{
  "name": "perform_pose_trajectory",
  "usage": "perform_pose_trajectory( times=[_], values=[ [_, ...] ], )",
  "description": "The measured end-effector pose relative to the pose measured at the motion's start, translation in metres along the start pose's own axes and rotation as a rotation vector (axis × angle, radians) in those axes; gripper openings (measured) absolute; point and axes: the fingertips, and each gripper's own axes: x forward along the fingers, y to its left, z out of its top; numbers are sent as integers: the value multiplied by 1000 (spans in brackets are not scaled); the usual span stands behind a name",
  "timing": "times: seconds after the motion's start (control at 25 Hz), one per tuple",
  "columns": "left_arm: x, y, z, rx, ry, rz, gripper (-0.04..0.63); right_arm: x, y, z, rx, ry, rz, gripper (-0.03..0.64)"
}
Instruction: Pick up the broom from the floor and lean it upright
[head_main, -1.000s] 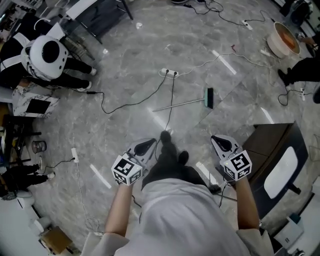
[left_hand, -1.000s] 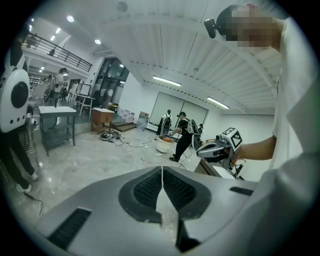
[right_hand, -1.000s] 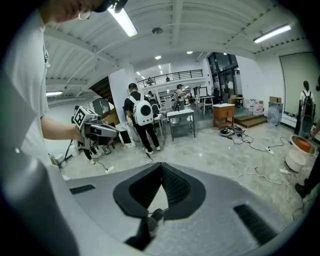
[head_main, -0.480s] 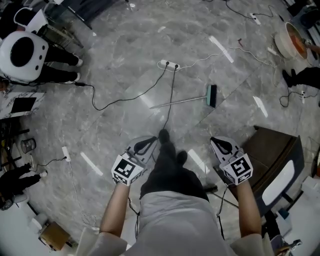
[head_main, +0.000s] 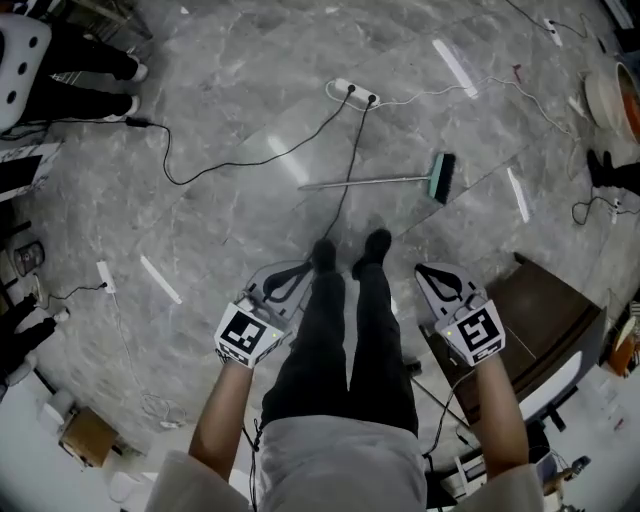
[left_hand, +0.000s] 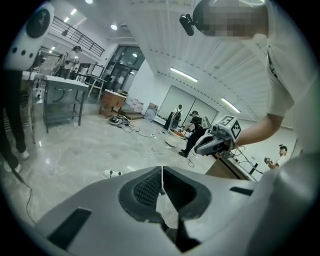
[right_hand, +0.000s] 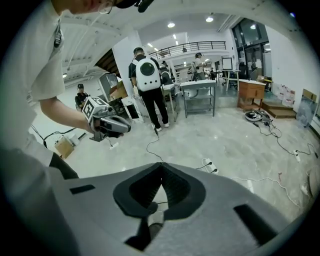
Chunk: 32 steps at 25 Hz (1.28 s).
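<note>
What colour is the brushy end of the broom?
The broom's brush is teal green; the head view shows it best.

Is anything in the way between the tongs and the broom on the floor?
Mostly bare floor lies between the left tongs, the right tongs and the broom. One black cable crosses the broom's handle, though; whether over or under it, I cannot tell.

Broom (head_main: 375, 181): thin metallic handle, teal-green head. Lying flat on grey floor (head_main: 230, 120), handle pointing left, head at right. Crossed near mid-handle by black cable (head_main: 352, 150). Held by nothing.
</note>
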Motion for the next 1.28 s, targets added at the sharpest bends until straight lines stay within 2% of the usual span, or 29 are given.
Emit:
perform_pose_trajectory(
  times=[0.16, 0.52, 0.68, 0.92, 1.28],
  values=[
    [24, 36, -43, -37, 9, 32, 11, 64, -20, -25, -40, 45, 52, 0],
    [87, 111, -130, -133, 32, 72, 11, 207, -78, -74, -91, 78, 128, 0],
    [118, 138, -181, -120, 21, 92, 11, 265, -92, -112, -100, 103, 161, 0],
    [164, 177, -258, -151, 41, 117, 11, 355, -119, -180, -155, 140, 163, 0],
    [209, 231, -365, -234, 54, 152, 11, 466, -158, -275, -221, 150, 193, 3]
  ],
)
